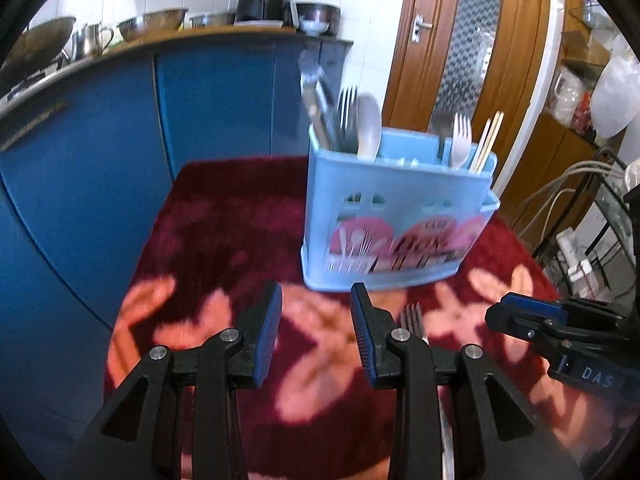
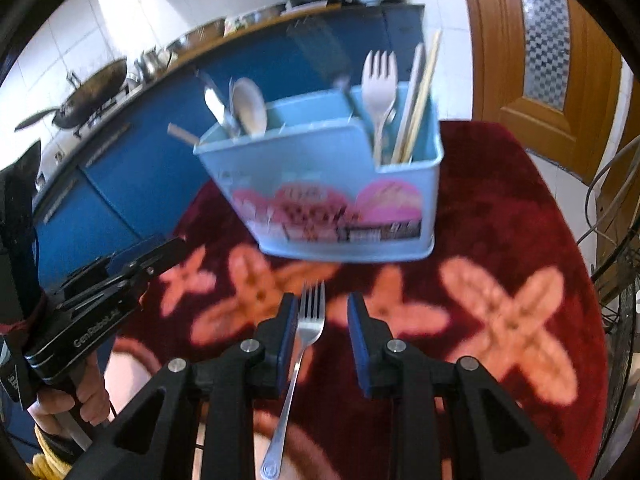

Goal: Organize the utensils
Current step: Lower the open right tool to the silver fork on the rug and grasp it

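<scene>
A light blue utensil caddy (image 1: 394, 216) (image 2: 332, 192) stands on the red floral cloth. It holds tongs, forks, a spoon, a white plastic fork (image 2: 378, 84) and chopsticks (image 2: 418, 100). A metal fork (image 2: 298, 364) lies on the cloth between the fingers of my right gripper (image 2: 323, 312), which is open around it without closing. Its tines also show in the left wrist view (image 1: 412, 320). My left gripper (image 1: 316, 304) is open and empty, in front of the caddy. The right gripper shows at the right in the left wrist view (image 1: 532, 320).
The red cloth with pink flowers (image 2: 508, 320) covers the table. Blue cabinets (image 1: 216, 96) with a counter of pots and bowls stand behind. A wooden door (image 1: 468, 40) is at the back right. A wire rack and cables (image 1: 592, 216) stand to the right.
</scene>
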A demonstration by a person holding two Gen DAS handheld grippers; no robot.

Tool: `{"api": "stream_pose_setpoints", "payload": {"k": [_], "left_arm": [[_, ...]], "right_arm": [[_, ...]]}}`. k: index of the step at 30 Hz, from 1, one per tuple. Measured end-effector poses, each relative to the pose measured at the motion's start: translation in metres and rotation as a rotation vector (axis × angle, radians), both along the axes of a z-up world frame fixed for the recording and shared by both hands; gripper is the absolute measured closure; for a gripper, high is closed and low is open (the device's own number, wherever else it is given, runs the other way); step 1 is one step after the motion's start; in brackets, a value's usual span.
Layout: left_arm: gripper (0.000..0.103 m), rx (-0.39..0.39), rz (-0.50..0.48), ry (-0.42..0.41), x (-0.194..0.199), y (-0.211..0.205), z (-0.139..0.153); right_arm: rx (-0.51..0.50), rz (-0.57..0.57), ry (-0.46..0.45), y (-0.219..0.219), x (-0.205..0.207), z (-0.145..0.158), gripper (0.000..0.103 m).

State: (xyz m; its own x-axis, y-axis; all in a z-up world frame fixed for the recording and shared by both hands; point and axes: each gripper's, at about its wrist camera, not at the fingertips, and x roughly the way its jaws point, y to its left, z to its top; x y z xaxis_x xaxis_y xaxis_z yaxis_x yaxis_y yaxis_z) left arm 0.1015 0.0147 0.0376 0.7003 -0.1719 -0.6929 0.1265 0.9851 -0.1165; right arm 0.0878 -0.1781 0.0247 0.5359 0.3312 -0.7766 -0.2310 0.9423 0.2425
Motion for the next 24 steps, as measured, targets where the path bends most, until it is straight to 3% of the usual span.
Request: {"api": "stream_pose_setpoints", "payload": {"k": [7, 15, 24], "left_arm": [[0.067, 0.007, 0.020, 0.073, -0.004, 0.008, -0.021], [0.067, -0.007, 0.034, 0.125, -0.008, 0.021, -0.031], [0.067, -0.036, 0.014, 0.145, -0.009, 0.025, -0.037]], "right_arm": [[-0.053, 0.071, 0.131, 0.018, -0.002, -0.021, 0.075], [-0.040, 0.102, 0.298, 0.029, 0.004, -0.043, 0.075], [-0.135, 0.133, 0.414, 0.050, 0.020, -0.061, 0.085]]}}
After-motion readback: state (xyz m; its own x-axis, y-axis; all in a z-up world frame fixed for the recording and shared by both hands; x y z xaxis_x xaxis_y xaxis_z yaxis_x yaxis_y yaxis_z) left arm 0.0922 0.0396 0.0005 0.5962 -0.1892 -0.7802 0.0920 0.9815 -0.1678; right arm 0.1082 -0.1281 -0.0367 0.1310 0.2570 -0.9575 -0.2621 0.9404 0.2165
